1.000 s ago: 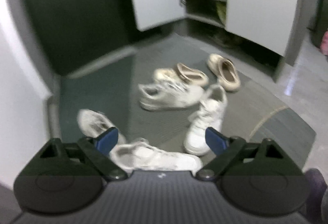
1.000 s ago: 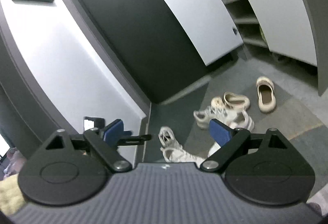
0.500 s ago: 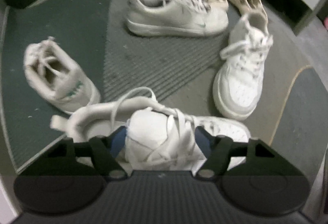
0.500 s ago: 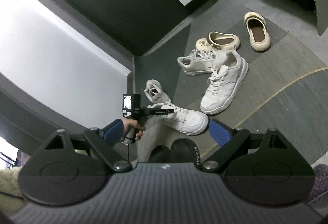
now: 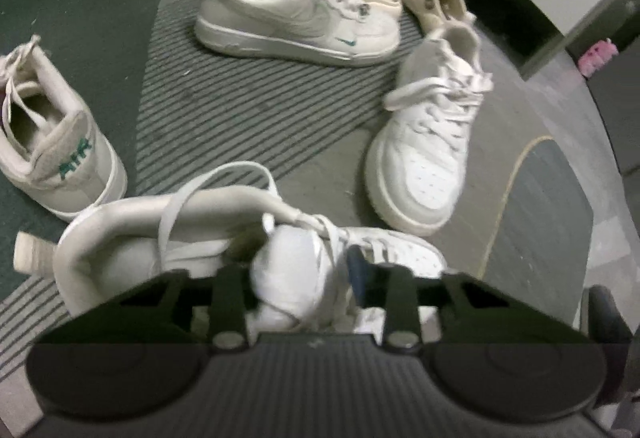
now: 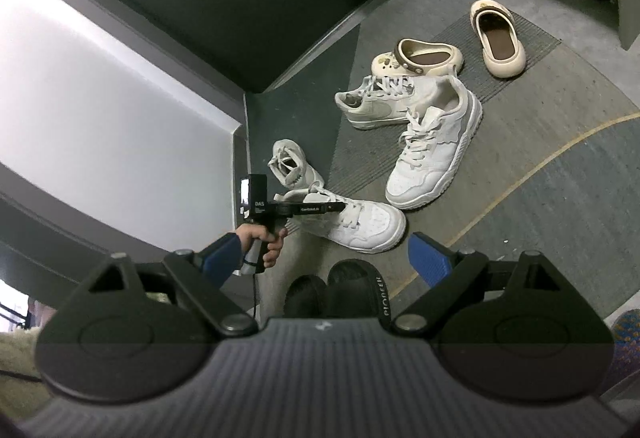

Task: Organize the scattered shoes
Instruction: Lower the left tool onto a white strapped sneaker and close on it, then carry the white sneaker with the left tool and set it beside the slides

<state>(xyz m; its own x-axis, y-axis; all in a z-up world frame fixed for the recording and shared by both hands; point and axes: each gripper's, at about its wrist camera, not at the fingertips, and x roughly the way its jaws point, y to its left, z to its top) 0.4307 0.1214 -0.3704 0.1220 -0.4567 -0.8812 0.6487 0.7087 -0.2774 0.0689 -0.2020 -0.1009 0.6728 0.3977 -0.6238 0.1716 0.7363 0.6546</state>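
The left gripper reaches low, jaws clamped on a sneaker's tongue. The right gripper hovers high, jaws wide and empty.

Grey floor is carrying a ribbed mat, with four white sneakers and two beige clogs lying scattered directly across both surfaces.

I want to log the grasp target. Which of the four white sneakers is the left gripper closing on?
The nearest white sneaker, lying toe-right at the person's feet: the left gripper pinches its tongue. The other three sneakers lie untouched farther out on the mat.
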